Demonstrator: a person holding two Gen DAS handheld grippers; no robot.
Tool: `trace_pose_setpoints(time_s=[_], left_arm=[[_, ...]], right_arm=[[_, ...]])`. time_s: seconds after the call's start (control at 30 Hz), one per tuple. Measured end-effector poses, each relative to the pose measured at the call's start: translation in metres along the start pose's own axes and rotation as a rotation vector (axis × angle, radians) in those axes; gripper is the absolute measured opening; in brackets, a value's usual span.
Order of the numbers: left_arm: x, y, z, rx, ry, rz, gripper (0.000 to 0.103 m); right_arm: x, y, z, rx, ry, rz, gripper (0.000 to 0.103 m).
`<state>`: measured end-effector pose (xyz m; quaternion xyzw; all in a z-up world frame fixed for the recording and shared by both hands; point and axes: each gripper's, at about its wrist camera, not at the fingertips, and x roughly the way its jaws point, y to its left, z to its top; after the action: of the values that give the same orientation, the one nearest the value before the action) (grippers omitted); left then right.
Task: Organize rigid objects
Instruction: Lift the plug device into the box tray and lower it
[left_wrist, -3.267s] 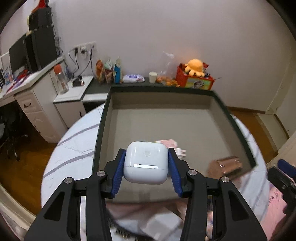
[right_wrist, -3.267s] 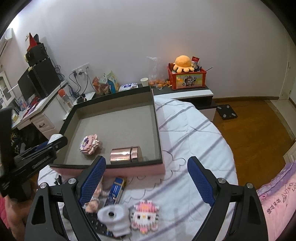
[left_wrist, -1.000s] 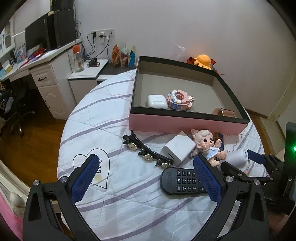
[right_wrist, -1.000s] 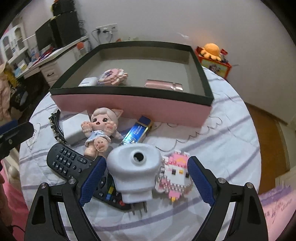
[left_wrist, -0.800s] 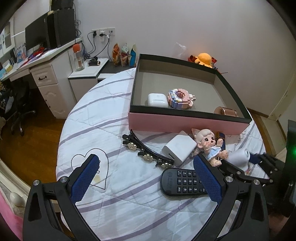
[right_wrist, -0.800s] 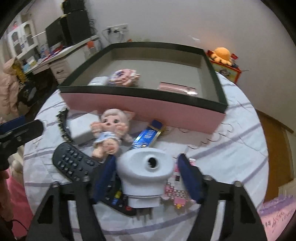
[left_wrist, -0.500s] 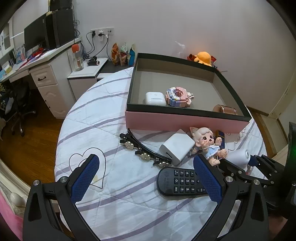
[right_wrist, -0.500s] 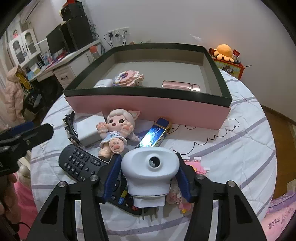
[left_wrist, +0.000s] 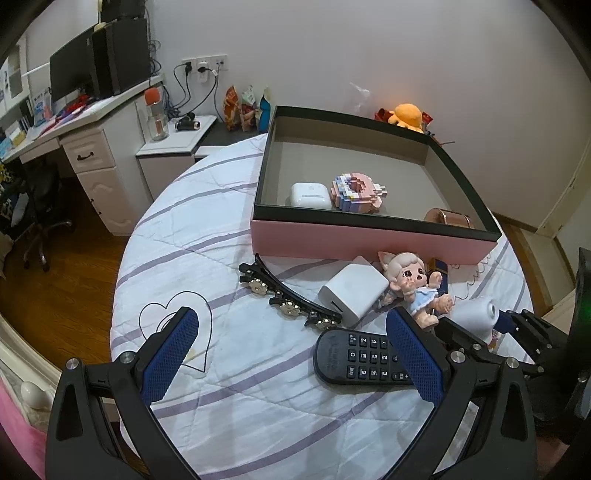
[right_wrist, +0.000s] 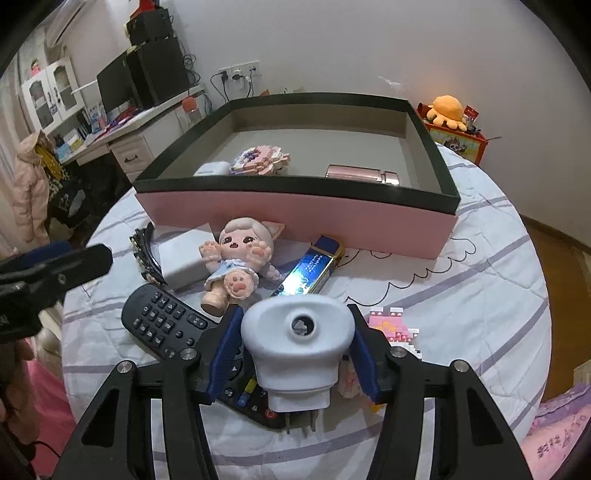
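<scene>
Left view: the left gripper (left_wrist: 291, 354) is spread wide with nothing in it, above the bed's (left_wrist: 177, 236) near edge; the remote (left_wrist: 360, 360) lies beside its right finger.

Right view: the right gripper (right_wrist: 293, 352) squeezes the white plug (right_wrist: 297, 341), lifted over the remote, with the pink box (right_wrist: 295, 216) ahead.

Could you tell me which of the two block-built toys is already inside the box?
The round pastel block toy, beside the white earbud case in the box. The pink-and-white one lies outside on the bedspread.

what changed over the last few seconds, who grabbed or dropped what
The left gripper let go of the white earbud case, which now lies in the box, then pulled back open. The right gripper closed on the white plug-in device. The block toy and copper tube stayed in the box.
</scene>
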<state>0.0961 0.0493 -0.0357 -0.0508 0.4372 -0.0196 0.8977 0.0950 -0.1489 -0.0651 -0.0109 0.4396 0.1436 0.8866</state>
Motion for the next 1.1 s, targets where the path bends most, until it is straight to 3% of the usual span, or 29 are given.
trace_pose_setpoints(time_s=[0.23, 0.63, 1.1], left_arm=[[-0.001, 0.0, 0.0, 0.003, 0.001, -0.003, 0.103], [0.0, 0.001, 0.0, -0.003, 0.0, 0.001, 0.103], [0.0, -0.001, 0.007, 0.006, -0.012, 0.006, 0.103]], right_arm=[[0.005, 0.003, -0.003, -0.041, 0.011, -0.023, 0.06], [-0.009, 0.003, -0.012, 0.004, -0.03, 0.056, 0.057], [-0.03, 0.006, 0.009, 0.011, -0.101, 0.092, 0.057]])
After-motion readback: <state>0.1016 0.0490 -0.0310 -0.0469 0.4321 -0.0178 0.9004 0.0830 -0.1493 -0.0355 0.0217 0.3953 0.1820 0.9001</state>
